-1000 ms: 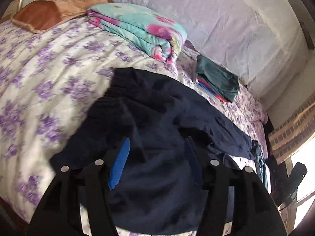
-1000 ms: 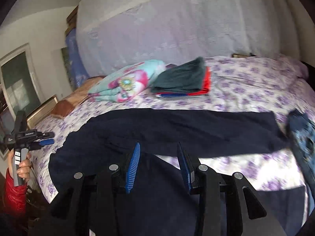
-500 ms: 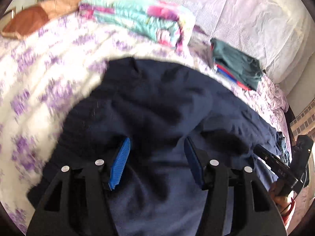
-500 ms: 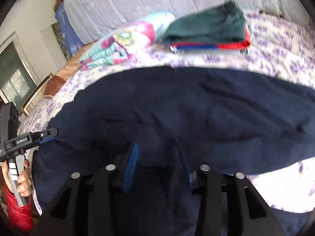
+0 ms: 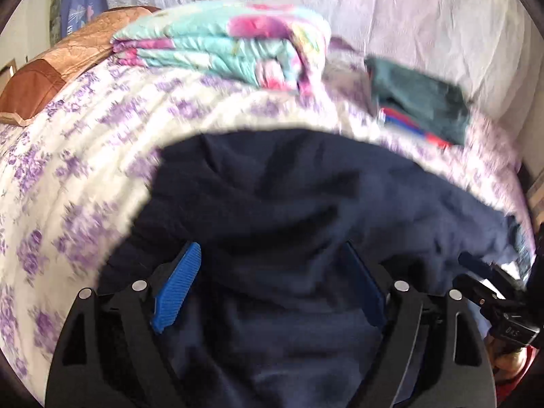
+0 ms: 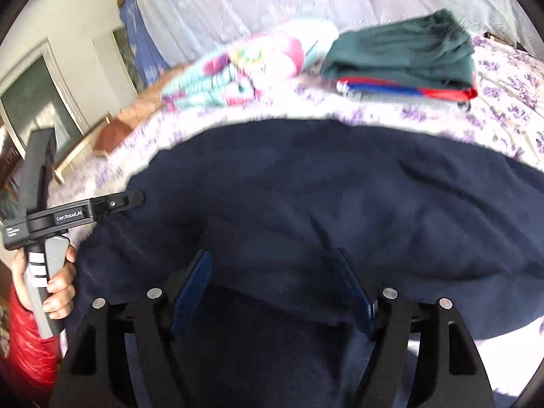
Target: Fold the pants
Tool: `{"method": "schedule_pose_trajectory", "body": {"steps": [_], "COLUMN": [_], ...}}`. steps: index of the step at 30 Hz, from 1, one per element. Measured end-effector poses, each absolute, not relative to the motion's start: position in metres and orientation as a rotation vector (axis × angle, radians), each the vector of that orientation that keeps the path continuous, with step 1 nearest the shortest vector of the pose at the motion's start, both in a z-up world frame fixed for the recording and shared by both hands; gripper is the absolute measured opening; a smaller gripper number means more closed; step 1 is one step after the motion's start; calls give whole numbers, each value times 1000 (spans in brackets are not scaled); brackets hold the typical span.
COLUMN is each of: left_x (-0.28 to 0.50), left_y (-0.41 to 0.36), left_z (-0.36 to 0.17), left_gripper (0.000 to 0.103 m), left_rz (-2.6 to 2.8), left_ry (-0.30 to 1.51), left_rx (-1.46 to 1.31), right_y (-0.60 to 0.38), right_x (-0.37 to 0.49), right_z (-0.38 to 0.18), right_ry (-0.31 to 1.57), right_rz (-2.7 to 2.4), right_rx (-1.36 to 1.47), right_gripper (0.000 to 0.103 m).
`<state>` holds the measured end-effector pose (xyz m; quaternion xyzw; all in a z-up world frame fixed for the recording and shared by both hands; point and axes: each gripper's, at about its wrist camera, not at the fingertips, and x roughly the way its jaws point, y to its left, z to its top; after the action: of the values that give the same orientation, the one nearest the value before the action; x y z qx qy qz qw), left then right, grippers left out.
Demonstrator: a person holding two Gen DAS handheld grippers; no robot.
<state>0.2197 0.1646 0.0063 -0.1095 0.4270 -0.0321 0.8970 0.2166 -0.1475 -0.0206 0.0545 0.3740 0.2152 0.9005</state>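
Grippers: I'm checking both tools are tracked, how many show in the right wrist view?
2: the right gripper at bottom centre over the navy pants, and the left gripper at the left edge.

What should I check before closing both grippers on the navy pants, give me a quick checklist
1. Left gripper open: ok, jaws spread.
2. Right gripper open: ok, jaws spread.
3. Navy pants fabric between each gripper's fingers: ok, cloth fills both gaps.
4. Which part of the pants each gripper is over, waistband or leg: cannot tell, the views are blurred and close.
5. Folded clothes stack and floral blanket apart from the pants: ok, bedsheet shows between.
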Motion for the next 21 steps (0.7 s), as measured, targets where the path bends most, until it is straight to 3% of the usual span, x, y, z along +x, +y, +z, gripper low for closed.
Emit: {"method": "schedule_pose_trajectory", "body": {"steps": [4, 10, 19, 20, 21], "left_x": [247, 300, 330, 330, 329], "left_y": [217, 250, 247, 245, 243], "left_z": [20, 1, -37, -37, -37], "left_gripper": [82, 82, 82, 79, 69], "left_rz": [-26, -43, -77, -80, -74], "left_ry": [880, 964, 1014, 1005, 990], "left_rx": [-350, -435, -431, -413, -396], "right_y": [-156, -166, -146, -146, -147], "right_x": [246, 312, 363, 359, 357], "right_z": [8, 8, -58, -58, -55], "right_ry": [728, 792, 949, 925, 905], "right_rz": [436, 396, 450, 452, 456], "right_rx": [9, -118, -374, -367, -358], "right_gripper": [75, 75, 80, 78, 58]}}
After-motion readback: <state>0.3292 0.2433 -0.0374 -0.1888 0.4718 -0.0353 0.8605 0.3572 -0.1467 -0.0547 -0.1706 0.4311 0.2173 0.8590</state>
